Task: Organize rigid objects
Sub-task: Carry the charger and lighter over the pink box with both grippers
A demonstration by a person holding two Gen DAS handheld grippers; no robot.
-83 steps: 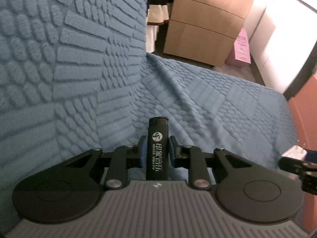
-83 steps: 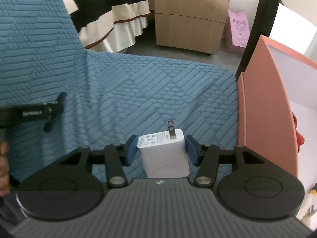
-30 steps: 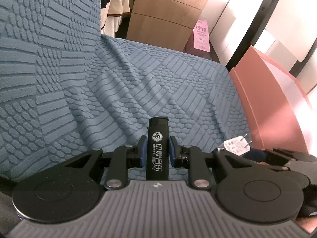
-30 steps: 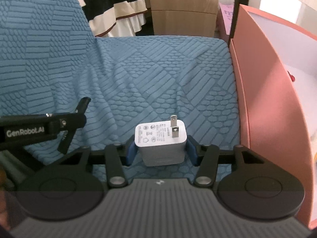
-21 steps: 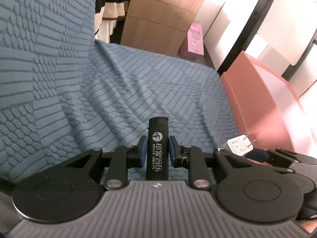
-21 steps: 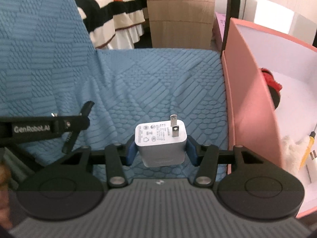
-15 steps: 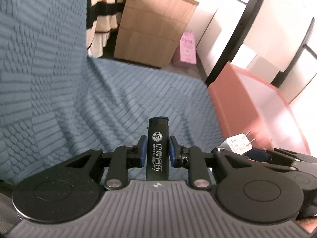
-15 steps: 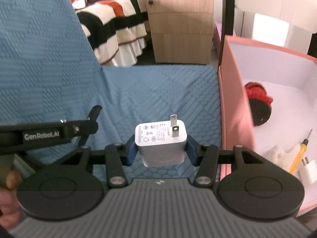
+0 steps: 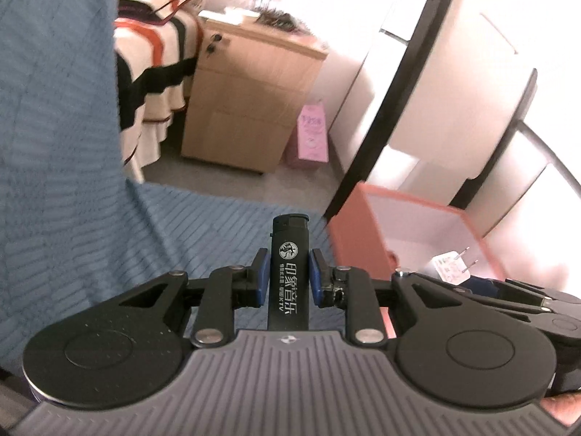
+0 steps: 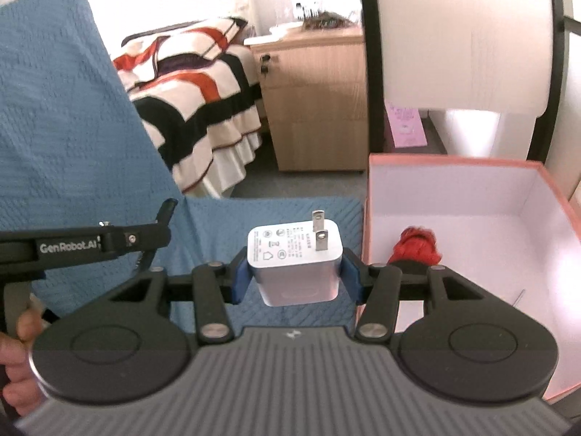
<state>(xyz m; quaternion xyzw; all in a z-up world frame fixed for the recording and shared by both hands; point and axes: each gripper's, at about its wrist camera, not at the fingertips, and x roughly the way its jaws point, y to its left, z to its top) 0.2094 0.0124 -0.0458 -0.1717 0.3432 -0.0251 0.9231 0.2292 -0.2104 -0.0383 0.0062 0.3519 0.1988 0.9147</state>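
Observation:
My left gripper (image 9: 288, 272) is shut on a black lighter (image 9: 289, 265) with white print, held upright above the blue textured sofa cover (image 9: 72, 218). My right gripper (image 10: 295, 272) is shut on a white plug-in charger (image 10: 295, 261), prongs pointing forward. A pink box (image 10: 472, 167) with a white inside stands to the right of the sofa. It also shows in the left wrist view (image 9: 348, 232). The charger shows over the box's wall in the left wrist view (image 9: 452, 267). The left gripper shows at the left of the right wrist view (image 10: 159, 225).
A red fluffy object (image 10: 417, 241) lies inside the box. Behind stand a wooden drawer cabinet (image 9: 250, 101), a striped bed (image 10: 196, 83), a pink paper bag (image 9: 312, 134) and a black-framed white panel (image 10: 454, 36).
Both grippers rose and tilted up while keeping their objects. The view now looks over the sofa edge, and the right gripper has come nearer the open box.

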